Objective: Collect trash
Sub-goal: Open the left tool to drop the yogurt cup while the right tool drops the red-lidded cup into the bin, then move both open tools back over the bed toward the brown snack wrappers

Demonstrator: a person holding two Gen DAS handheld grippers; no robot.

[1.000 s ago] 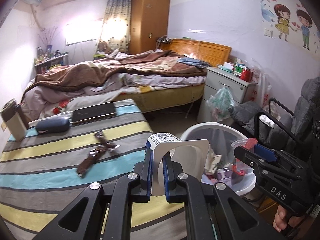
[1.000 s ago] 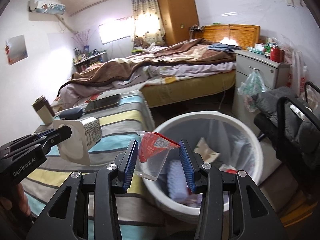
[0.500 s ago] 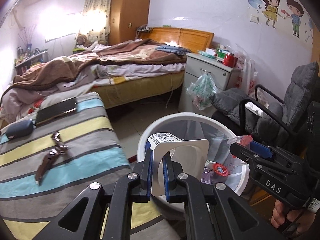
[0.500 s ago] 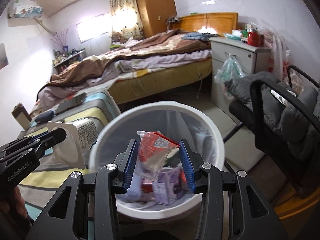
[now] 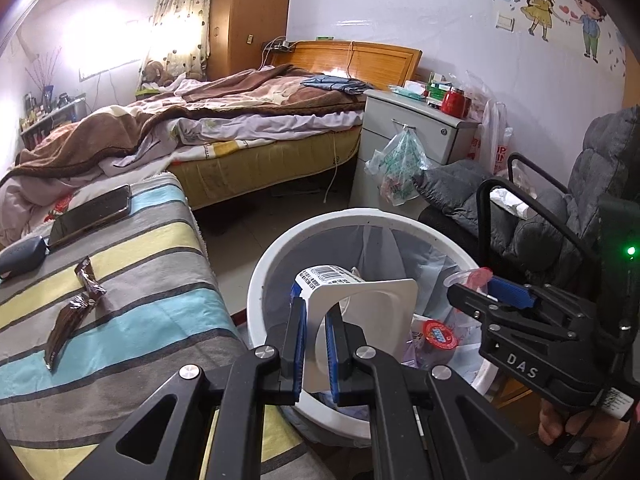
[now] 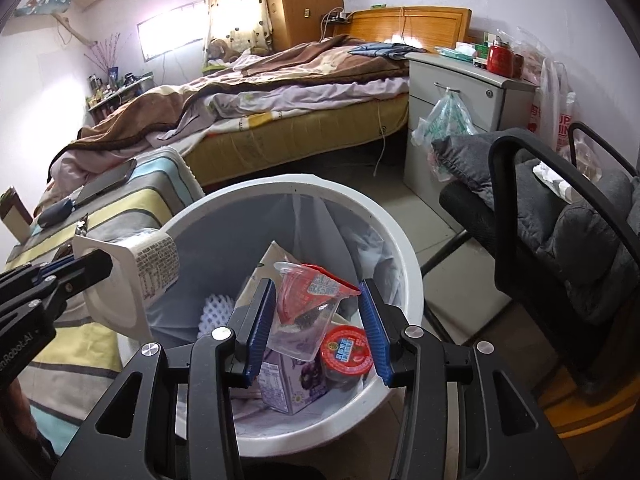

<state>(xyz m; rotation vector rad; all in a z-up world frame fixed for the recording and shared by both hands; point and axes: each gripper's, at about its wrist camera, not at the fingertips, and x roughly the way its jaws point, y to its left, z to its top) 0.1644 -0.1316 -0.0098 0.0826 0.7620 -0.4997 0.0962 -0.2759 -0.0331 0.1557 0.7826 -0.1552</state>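
My left gripper (image 5: 316,320) is shut on the wall of a white square-rimmed yogurt cup (image 5: 372,308) with a barcode label. It holds the cup over the near left side of the white trash bin (image 5: 280,248). My right gripper (image 6: 320,308) is shut on a clear plastic cup (image 6: 308,312) whose red lid is peeled back, and hangs over the middle of the bin (image 6: 224,204). The right wrist view shows the white cup (image 6: 120,276) in the left gripper (image 6: 92,264) at the bin's left rim. In the left wrist view the right gripper (image 5: 492,284) shows at the right.
The lined bin holds a purple carton (image 6: 292,384), a red-lidded cup (image 6: 346,350) and other rubbish. On the striped cloth surface (image 5: 140,280) to the left lie a brown wrapper (image 5: 76,308), a phone (image 5: 92,212) and a dark case (image 5: 20,256). A grey chair (image 6: 560,240), a nightstand (image 6: 452,80) and a bed stand beyond.
Both grippers have moved right from beside the striped surface to over the bin and sunk a little, each still holding its cup. The bin's contents have come into view.
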